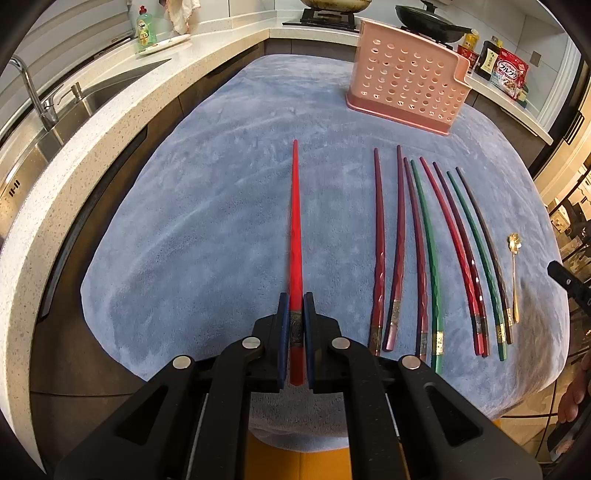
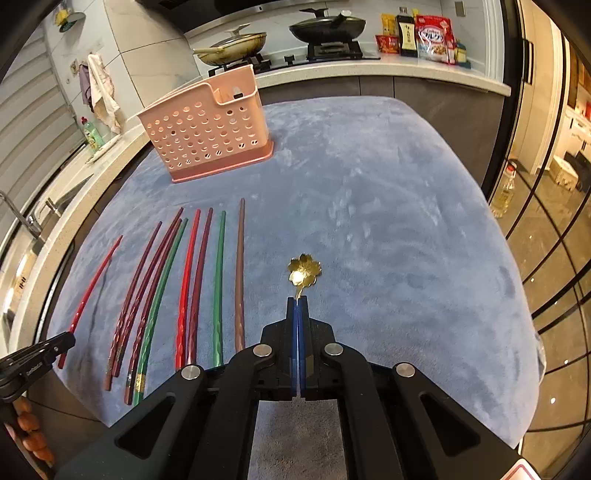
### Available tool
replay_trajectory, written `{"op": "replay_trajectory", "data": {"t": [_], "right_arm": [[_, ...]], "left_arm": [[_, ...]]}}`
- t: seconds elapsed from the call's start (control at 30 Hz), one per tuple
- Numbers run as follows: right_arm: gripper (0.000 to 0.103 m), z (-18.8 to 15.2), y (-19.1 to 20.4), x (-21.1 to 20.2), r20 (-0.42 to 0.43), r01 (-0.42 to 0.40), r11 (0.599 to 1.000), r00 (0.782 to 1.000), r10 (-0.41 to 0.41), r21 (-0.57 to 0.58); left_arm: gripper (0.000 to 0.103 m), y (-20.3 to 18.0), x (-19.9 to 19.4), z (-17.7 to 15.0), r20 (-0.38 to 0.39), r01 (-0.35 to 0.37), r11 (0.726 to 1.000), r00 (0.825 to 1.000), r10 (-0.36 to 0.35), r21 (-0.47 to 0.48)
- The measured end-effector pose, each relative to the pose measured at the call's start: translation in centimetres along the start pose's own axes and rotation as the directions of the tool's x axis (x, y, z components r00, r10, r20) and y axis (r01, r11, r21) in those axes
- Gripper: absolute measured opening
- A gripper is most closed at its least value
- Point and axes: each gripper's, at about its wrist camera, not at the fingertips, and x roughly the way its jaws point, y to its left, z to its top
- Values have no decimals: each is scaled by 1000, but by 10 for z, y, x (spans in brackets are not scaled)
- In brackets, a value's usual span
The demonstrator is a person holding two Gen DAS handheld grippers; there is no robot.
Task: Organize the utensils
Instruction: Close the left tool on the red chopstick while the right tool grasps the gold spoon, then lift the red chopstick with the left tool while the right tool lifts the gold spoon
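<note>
Left gripper clamped on the red chopstick near its thick banded end, pads pressing both sides, shaft running out toward 12 o'clock over the blue cloth. Right gripper nearly closed, pinching the thin handle of the gold flower-shaped spoon, bowl sticking out just past the fingertips at 12 o'clock. Row of eight more chopsticks lying side by side on the cloth, at 2 o'clock from the left jaws, in dark red, purple, green and brown. Pink perforated utensil holder standing upright at the cloth's far edge, well apart from both grippers. Around it, a speckled kitchen counter with sink and green dish-soap bottle at 10 o'clock, stove with pans at 12, a red cereal bag with Japanese lettering, too small to read.
</note>
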Motion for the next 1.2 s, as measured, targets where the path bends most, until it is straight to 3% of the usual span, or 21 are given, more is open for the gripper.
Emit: {"op": "replay_trajectory", "data": {"t": [0.43, 0.63, 0.7, 0.77, 1.03, 1.2], "right_arm": [[14, -30, 16, 37, -126, -14, 1000, 992, 12, -16], [14, -38, 13, 33, -115, -22, 1000, 993, 19, -19], [14, -40, 13, 32, -113, -25, 999, 993, 22, -23], [14, -40, 13, 32, -111, -24, 999, 994, 20, -32], [9, -43, 9, 27, -114, -26, 1000, 993, 24, -9], [27, -47, 10, 22, -114, -35, 999, 993, 36, 9]], "left_arm": [[7, 4, 20, -14, -65, -12, 1000, 998, 12, -3], [11, 8, 20, -21, -62, 4, 1000, 998, -5, -22], [20, 9, 20, -23, -62, 13, 1000, 998, -15, -26], [22, 10, 21, -25, -57, 24, 999, 998, -26, -35], [22, 21, 20, -28, -34, 81, 993, 996, -85, -90], [22, 19, 19, -31, -27, 78, 994, 996, -81, -77]]}}
